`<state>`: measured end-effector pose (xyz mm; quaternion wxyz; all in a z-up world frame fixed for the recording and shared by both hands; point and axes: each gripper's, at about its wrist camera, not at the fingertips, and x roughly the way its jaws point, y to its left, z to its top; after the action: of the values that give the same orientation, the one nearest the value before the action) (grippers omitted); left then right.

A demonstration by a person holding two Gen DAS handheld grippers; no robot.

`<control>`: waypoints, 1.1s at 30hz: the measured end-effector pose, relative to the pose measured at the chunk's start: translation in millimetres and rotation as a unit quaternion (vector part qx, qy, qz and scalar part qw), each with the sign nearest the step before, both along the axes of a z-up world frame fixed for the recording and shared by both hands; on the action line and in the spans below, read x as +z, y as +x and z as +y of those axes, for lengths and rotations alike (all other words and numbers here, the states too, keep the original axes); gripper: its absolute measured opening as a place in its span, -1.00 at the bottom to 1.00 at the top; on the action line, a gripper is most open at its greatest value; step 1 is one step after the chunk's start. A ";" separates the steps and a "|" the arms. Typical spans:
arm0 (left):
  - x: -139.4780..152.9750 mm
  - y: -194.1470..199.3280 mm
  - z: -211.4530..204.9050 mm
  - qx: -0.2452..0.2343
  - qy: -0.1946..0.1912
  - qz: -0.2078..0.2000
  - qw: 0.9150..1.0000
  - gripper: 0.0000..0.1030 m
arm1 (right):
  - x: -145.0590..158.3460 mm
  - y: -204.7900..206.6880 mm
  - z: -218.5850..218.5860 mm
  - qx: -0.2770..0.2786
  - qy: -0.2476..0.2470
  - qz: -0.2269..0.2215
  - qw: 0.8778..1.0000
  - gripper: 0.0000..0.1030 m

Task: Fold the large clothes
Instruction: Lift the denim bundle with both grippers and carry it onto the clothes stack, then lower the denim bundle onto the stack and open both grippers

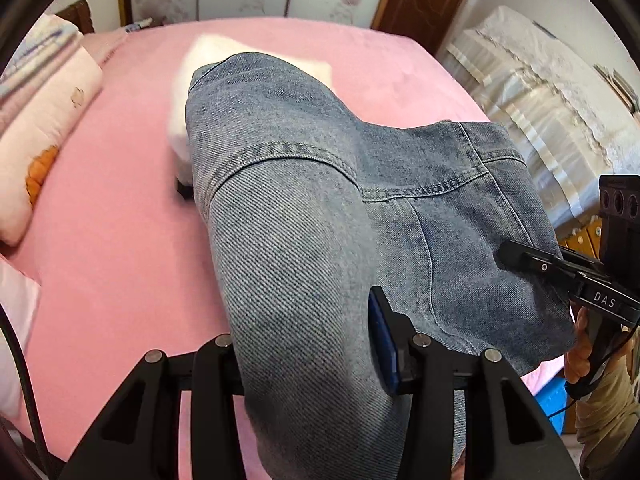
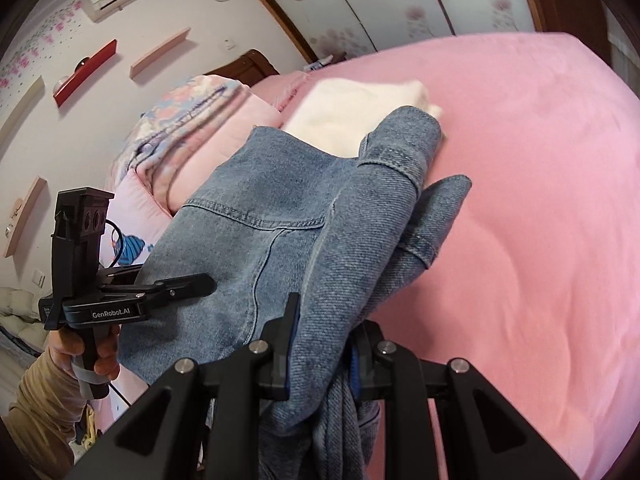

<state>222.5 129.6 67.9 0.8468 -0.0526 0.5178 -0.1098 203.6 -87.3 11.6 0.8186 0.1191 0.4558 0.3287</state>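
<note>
Here the heavy, limp blue denim jacket (image 1: 304, 208) hangs over the pink bed (image 1: 120, 240), left gripper (image 1: 308, 356) and right gripper (image 2: 320, 344) both clenched on bunched folds; thick seams give the firmest hold

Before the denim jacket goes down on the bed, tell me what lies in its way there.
A folded white garment lies on the pink bed just beyond the denim jacket, which both grippers hold up, left gripper and right gripper. The sheet nearer the grippers and to the side looks bare.
</note>
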 end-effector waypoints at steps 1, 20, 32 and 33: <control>8.5 11.4 6.3 0.002 0.003 -0.009 1.000 -0.15 | 7.5 11.3 6.2 0.001 -0.002 -0.008 1.000 -0.63; 8.9 314.9 74.6 0.021 0.019 -0.070 0.997 -0.14 | 0.4 272.3 77.4 -0.088 0.038 -0.058 0.994 -0.62; -82.2 370.0 127.1 0.085 0.007 -0.061 0.994 0.54 | -115.1 317.1 94.6 -0.109 0.038 -0.003 0.993 -0.40; -86.2 368.5 128.9 0.085 0.002 -0.063 0.994 0.55 | -114.8 315.7 96.7 -0.105 0.032 -0.010 0.994 -0.39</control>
<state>591.0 258.4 -18.3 0.8841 -0.0878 0.4573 -0.0392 519.3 9.4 -103.3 0.8486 0.1891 0.4220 0.2569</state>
